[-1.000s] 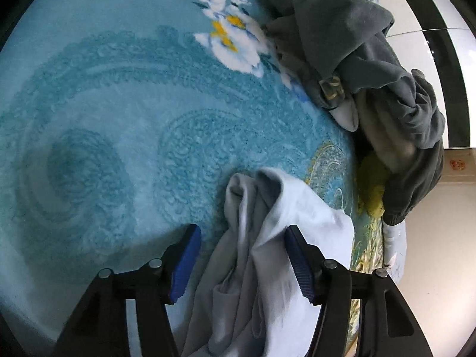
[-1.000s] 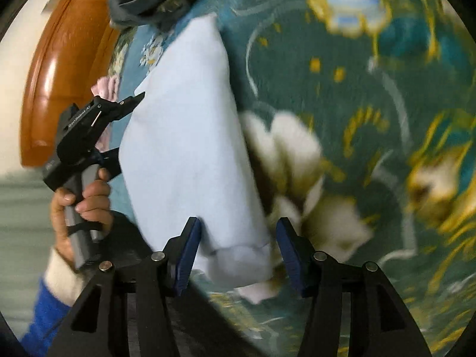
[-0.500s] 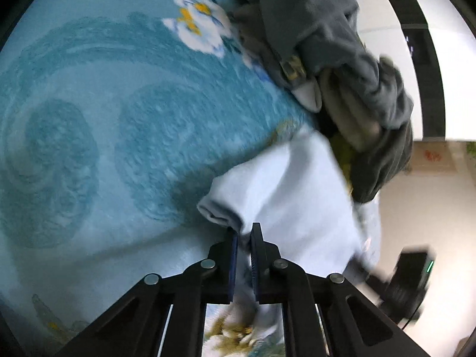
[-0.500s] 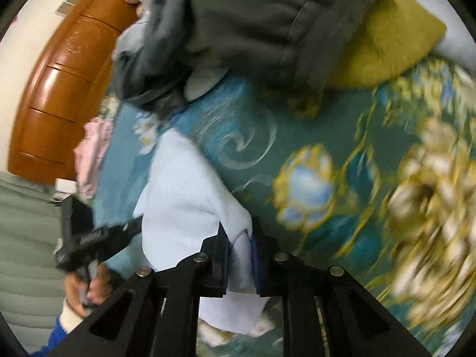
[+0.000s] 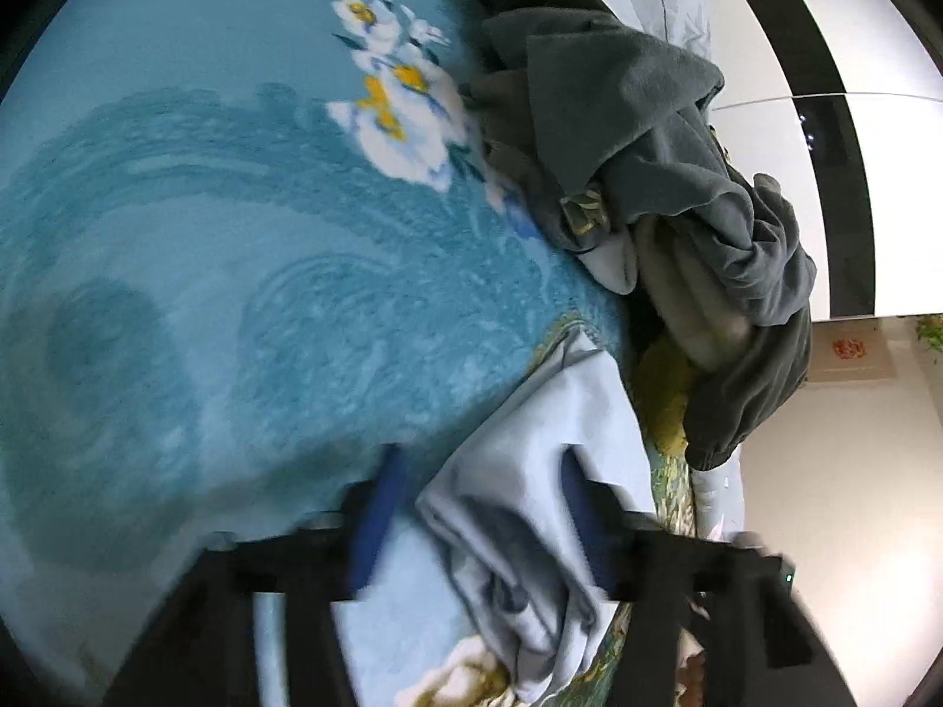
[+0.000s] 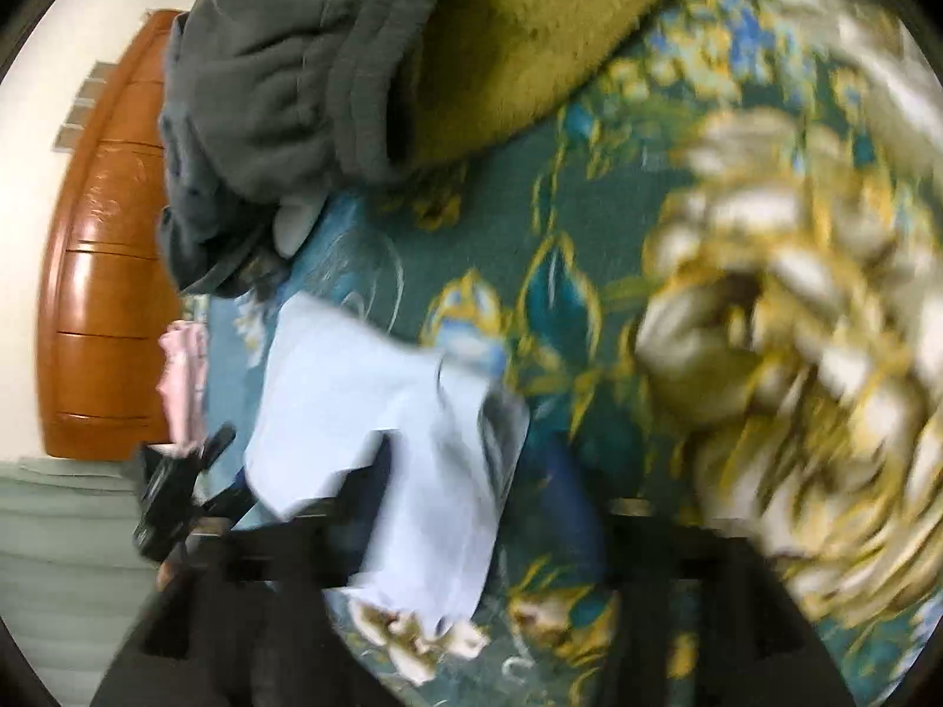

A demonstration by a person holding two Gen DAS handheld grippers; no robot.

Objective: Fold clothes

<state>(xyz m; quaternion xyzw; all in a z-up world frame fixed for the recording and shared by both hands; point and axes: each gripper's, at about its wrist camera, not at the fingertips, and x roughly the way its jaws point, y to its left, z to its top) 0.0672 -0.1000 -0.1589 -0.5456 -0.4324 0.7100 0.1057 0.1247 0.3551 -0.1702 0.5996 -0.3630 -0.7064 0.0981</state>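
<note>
both pairs of jaws, clamped tight on the pale blue garment (image 5: pixel 548 471) half a second ago, now stand spread apart. the left gripper (image 5: pixel 477 515) shows its blue pads (image 5: pixel 377 512) wide open, with bunched folds of the cloth lying loosely between them and touching neither pad that i can make out; motion blur softens the edges. the right gripper (image 6: pixel 471 501) is likewise released, the cloth draped over its left pad and trailing down toward the camera, while the right pad stands bare above the patterned cover.

the pale blue garment lies on the bed, a folded, roughly rectangular piece stretching from the teal blanket (image 5: pixel 206 265) across to the dark green floral bedspread (image 6: pixel 589 235). in the left wrist view its near end is crumpled and layered, its far edge flatter.

beyond it sits a heap of dark grey fleece clothing (image 5: pixel 678 177), piled at the blanket's edge beside a white-and-yellow flower print (image 5: pixel 401 118). a mustard yellow plush piece (image 6: pixel 518 29) lies under and beside that heap. in the right wrist view a pink garment (image 6: pixel 183 389) rests near the wooden headboard (image 6: pixel 100 294), and the left gripper's black body shows just below it at the garment's far end. large gold and cream flowers on the bedspread are heavily blurred.
</note>
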